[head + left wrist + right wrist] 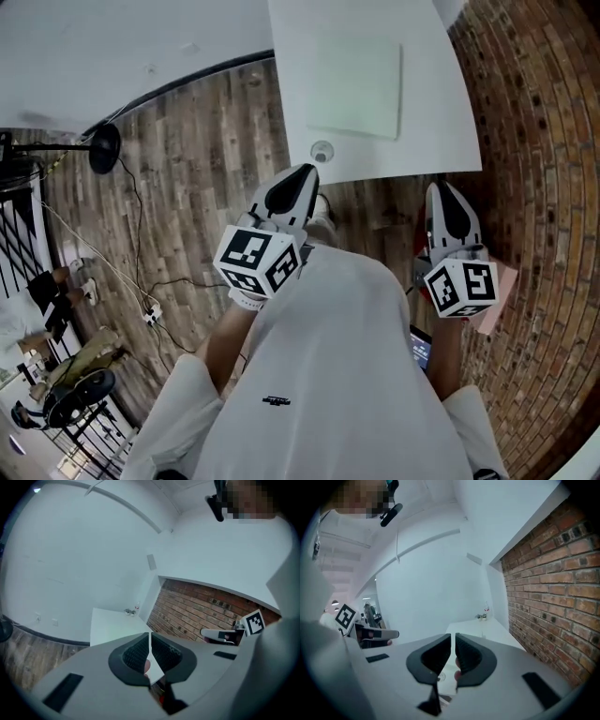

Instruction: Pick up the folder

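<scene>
A pale, square folder (354, 86) lies flat on the white table (441, 141), toward its middle. My left gripper (300, 176) is held short of the table's near edge, its jaws shut with nothing between them. To the right, my right gripper (442, 195) also hangs just before that edge, shut and empty. In the left gripper view the closed jaws (150, 643) point along the table (105, 620), and the right gripper (220, 633) shows beside them. The right gripper view has its closed jaws (453, 651) aimed at the same table (480, 626).
A brick wall (534, 141) runs along the table's right side. A small round object (322, 150) sits at the table's near edge, and small items (132, 611) stand at its far end. Cables and a black stand base (103, 146) lie on the wooden floor (206, 159) to the left.
</scene>
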### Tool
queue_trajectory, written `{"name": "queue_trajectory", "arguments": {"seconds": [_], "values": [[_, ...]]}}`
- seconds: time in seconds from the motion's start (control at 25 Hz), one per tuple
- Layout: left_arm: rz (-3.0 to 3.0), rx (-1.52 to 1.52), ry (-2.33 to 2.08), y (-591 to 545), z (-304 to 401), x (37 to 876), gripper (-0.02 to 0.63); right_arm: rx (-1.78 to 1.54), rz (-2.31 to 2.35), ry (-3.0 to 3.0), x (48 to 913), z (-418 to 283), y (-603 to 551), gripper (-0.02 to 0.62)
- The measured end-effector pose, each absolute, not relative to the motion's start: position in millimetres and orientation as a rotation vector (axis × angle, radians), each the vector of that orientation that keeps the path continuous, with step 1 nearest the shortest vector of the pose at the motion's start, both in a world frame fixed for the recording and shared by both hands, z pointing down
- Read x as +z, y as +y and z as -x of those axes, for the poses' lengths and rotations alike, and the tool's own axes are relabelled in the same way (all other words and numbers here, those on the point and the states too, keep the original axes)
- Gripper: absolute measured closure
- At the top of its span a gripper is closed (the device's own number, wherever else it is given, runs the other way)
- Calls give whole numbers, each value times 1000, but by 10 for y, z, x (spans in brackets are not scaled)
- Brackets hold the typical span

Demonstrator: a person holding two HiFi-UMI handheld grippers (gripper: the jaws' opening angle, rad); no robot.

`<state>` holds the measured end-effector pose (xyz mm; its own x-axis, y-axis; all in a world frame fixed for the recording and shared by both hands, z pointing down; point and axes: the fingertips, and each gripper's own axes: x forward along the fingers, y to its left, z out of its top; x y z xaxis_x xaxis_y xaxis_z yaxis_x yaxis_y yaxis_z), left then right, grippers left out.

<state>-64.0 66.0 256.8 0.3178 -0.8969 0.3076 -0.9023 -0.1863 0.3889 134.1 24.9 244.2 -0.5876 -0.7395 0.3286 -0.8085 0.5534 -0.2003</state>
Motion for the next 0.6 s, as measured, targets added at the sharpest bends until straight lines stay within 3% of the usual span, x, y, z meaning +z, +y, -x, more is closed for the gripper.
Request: {"name": "queue_trajectory", "arguments": {"seconds": [0.32, 0.6], "values": [[-2101, -59, -1642, 130, 1198, 2446, 575, 421, -1333, -2602, 2261, -943, -276, 577], [-2101, -68, -1623, 42, 1155, 2498, 575, 396, -1343, -2590, 2306, -981, -364, 577]]}}
